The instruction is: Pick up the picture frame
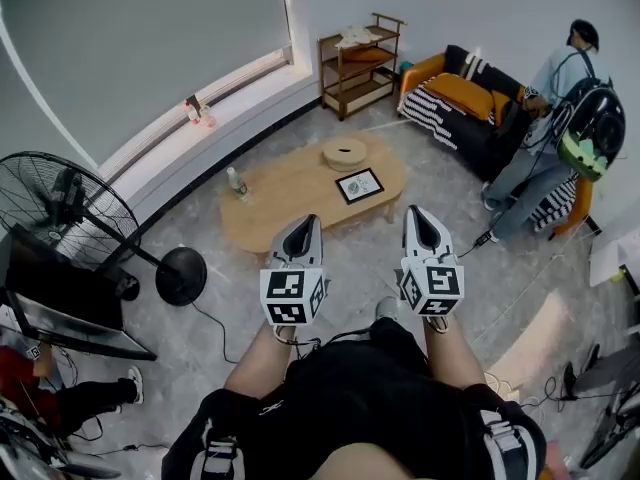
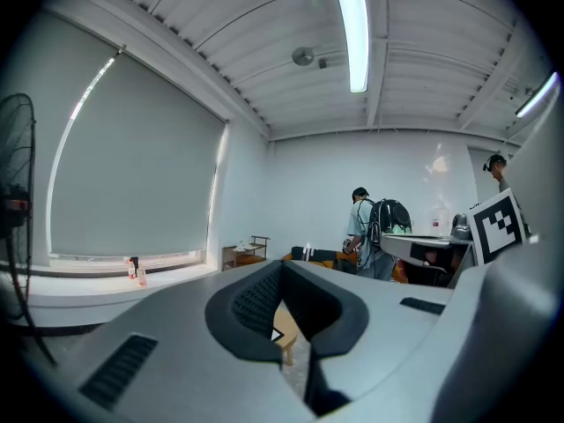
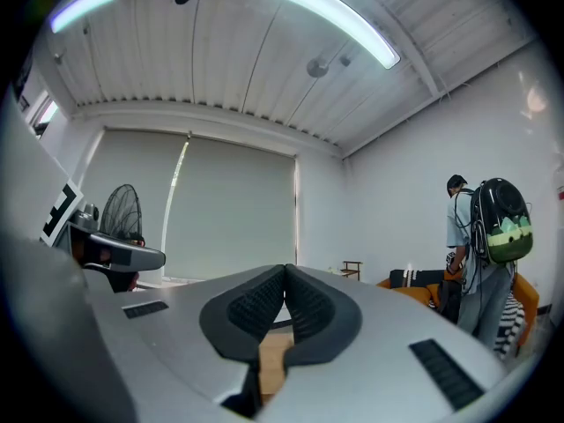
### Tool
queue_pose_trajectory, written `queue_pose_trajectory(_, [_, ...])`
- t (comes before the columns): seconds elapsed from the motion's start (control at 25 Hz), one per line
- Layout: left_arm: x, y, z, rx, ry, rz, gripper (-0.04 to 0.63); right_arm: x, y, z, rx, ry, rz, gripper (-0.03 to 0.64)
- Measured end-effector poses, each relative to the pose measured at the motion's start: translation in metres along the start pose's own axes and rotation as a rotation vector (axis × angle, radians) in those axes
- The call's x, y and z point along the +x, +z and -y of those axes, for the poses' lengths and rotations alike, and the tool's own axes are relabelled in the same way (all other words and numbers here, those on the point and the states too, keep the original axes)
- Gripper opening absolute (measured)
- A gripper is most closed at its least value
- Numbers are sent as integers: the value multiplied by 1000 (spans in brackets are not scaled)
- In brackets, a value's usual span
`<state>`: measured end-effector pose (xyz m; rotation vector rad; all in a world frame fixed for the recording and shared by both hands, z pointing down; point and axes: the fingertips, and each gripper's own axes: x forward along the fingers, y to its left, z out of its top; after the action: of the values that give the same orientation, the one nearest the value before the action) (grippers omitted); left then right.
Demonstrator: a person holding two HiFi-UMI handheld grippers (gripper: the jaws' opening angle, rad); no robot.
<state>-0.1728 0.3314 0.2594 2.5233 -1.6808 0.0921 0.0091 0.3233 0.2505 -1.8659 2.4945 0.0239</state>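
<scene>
A black picture frame (image 1: 359,185) lies flat on the right part of an oval wooden coffee table (image 1: 290,196). My left gripper (image 1: 305,223) and right gripper (image 1: 417,215) are held side by side in front of me, short of the table's near edge, both shut and empty. In the left gripper view the jaws (image 2: 283,266) meet at the tips, with a corner of the picture frame (image 2: 277,335) and table showing under them. In the right gripper view the jaws (image 3: 285,271) also touch, with a strip of the table (image 3: 274,349) below.
On the table also sit a round wooden box (image 1: 344,153) and a small bottle (image 1: 236,182). A standing fan (image 1: 70,208) is at left, a wooden shelf (image 1: 360,63) and an orange sofa (image 1: 470,103) behind. A person with a backpack (image 1: 560,118) stands at right. Cables cross the floor.
</scene>
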Motion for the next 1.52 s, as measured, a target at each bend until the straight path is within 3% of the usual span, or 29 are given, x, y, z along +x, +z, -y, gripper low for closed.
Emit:
queue_pose_trajectory(0.24, [28,-10,-14,-4,12,-14,20,32,-19,8,17,11,-14,17])
queue_pose_trajectory(0.44, [79,-14,-32,0,56,-22,20,93,-33,32,41,51,-19,17])
queue_pose_trajectory(0.76, [225,-3,-62,13,114,-21,20,227,-42,100,46,104,6,17])
queue_pose_trajectory(1.2, [445,38,-73,-4,200,-50,20,428,-46,234,63,202,-78,17])
queue_pose_trajectory(1.52, [516,38,-88,-34,279,-89,20,511,-56,281,90,262,-126,17])
